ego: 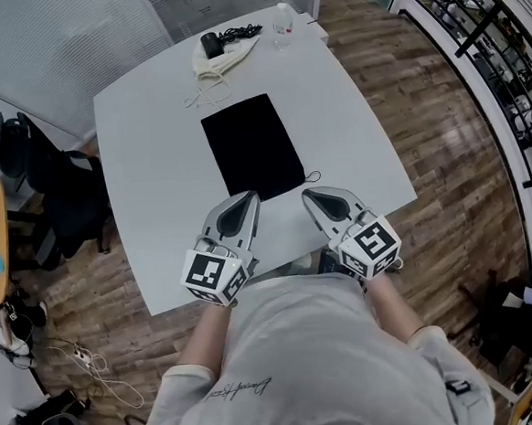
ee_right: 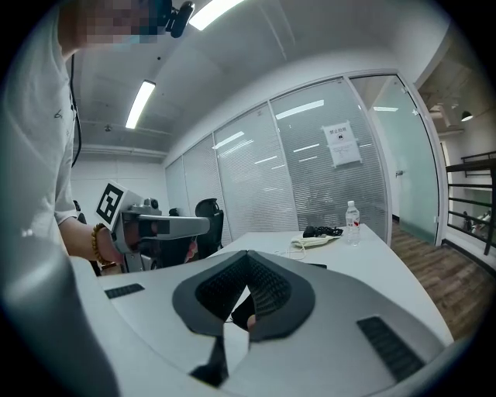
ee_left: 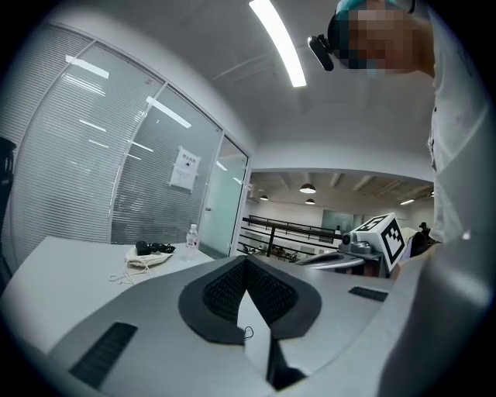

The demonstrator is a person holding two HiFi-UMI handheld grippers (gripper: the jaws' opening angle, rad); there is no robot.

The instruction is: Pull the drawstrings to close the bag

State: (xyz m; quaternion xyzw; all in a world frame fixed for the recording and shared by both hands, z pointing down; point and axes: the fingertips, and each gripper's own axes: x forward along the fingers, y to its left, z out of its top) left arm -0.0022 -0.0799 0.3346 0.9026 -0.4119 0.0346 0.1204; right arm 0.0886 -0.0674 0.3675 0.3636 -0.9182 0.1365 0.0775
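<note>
A flat black bag (ego: pixel 252 147) lies in the middle of the white table (ego: pixel 153 170). A thin black drawstring loop (ego: pixel 312 176) pokes out at its near right corner. Both grippers hover over the table's near edge, just short of the bag. My left gripper (ego: pixel 249 197) is shut with nothing in it, at the bag's near left corner. My right gripper (ego: pixel 307 195) is also shut and empty, close beside the loop. In the left gripper view the jaws (ee_left: pixel 246 260) meet, with a bit of black string (ee_left: pixel 248 333) below them. In the right gripper view the jaws (ee_right: pixel 248 256) are together.
At the table's far end lie a cream drawstring pouch (ego: pixel 222 56) with loose strings, a black cable bundle (ego: pixel 220 38) and a water bottle (ego: pixel 283 20). A black office chair (ego: pixel 53 192) stands left of the table. A glass wall runs behind the far end.
</note>
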